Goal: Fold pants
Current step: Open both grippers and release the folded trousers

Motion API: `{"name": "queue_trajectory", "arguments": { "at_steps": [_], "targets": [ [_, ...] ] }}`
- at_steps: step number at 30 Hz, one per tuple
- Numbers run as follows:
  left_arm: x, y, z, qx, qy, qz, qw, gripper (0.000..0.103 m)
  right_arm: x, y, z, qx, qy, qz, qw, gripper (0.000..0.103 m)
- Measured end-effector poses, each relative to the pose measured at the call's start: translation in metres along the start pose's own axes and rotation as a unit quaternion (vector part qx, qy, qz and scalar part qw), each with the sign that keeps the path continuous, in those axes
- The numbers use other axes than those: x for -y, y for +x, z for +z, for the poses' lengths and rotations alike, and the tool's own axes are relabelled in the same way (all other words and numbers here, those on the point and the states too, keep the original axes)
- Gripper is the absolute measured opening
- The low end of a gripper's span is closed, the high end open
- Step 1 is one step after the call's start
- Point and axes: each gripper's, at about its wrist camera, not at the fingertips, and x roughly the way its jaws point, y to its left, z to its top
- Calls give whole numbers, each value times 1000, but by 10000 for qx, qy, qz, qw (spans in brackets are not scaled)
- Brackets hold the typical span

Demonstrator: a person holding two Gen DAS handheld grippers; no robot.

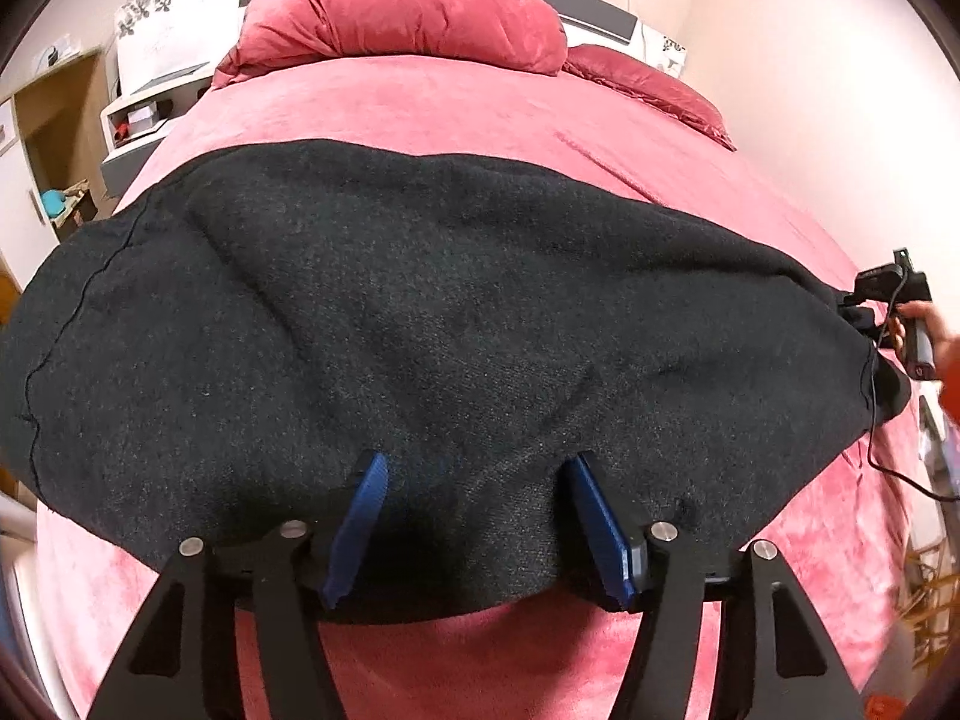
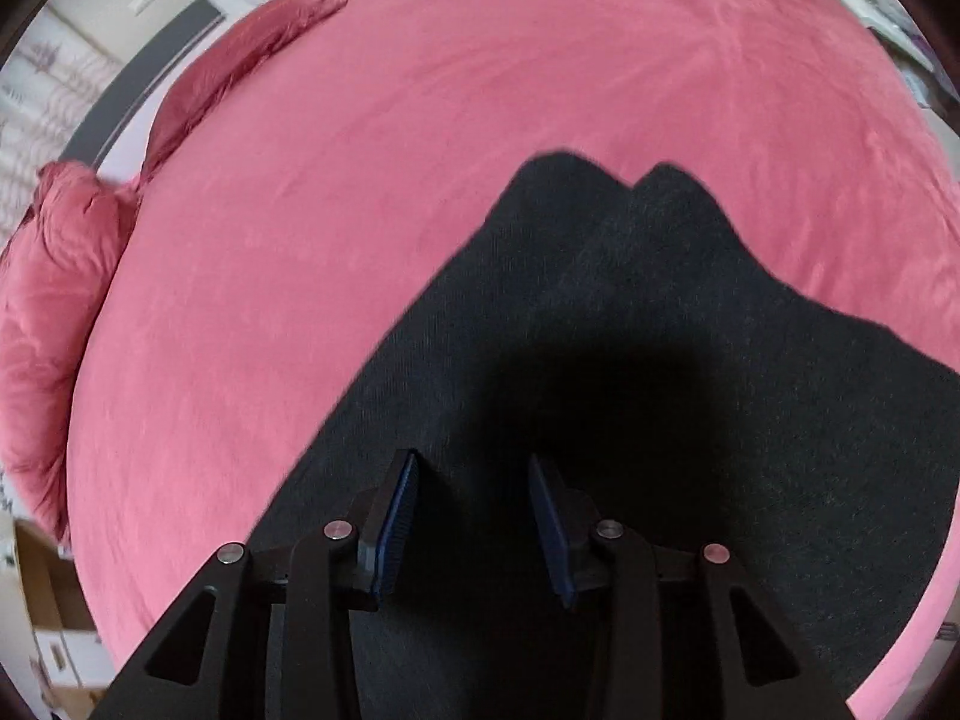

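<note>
Now dark pants (image 1: 420, 300) flat on pink bed (image 1: 480, 102); both jaws spread, empty, just above cloth.

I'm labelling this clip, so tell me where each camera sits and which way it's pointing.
Left wrist: on the left gripper, facing across the pants toward the pillow; its open fingers and the person's right hand show.
Right wrist: on the right gripper, looking along the pants over the bed; only its open fingers show.
Shared: pants, bed, pillow.

Left gripper (image 1: 474, 468) and right gripper (image 2: 474, 468): black linkage arms, silver pivot screws, ribbed blue finger pads (image 1: 360, 522). Black cable trails from the right unit. Bare-skinned hand (image 1: 921, 330), red sleeve.
</note>
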Motion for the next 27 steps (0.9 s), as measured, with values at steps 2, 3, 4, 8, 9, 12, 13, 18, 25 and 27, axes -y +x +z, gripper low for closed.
{"name": "queue_trajectory", "arguments": {
  "at_steps": [2,3,4,8,9,12,13,18,25,27],
  "targets": [
    [1,0,1,22,-20,-49,10000,65,-4,-2,5,-25,-184,20,9998,4],
    [-1,-1,0,43,-35,-65,10000,65,-6,-2,10,-27,-181,62,9998,3],
    [-3,-3,-2,57,-55,-78,9999,65,-6,-6,14,23,-139,155,9998,3],
    [-8,-8,-2,105,-117,-89,9998,65,-12,-37,34,940,16,737,9928,0],
    [-10,-9,-2,97,-122,-70,9999,65,-14,-44,37,1191,-56,853,9892,0],
    [-16,-11,-2,121,-174,-1,9998,65,-22,-44,41,1296,-335,774,9880,4],
    [-19,-12,0,133,-219,15,9997,65,-24,-36,40,1129,-377,920,9886,5],
    [-39,-24,20,391,-237,149,9988,67,-37,-13,-1,399,-1132,1654,9789,39],
    [-128,-42,61,935,-1080,1787,9735,74,-64,5,-64,-730,-1552,1219,9776,49],
    [-161,-43,67,925,-1450,2031,9639,79,-63,-2,-73,-707,-1401,1234,9799,65]
  ]
}}
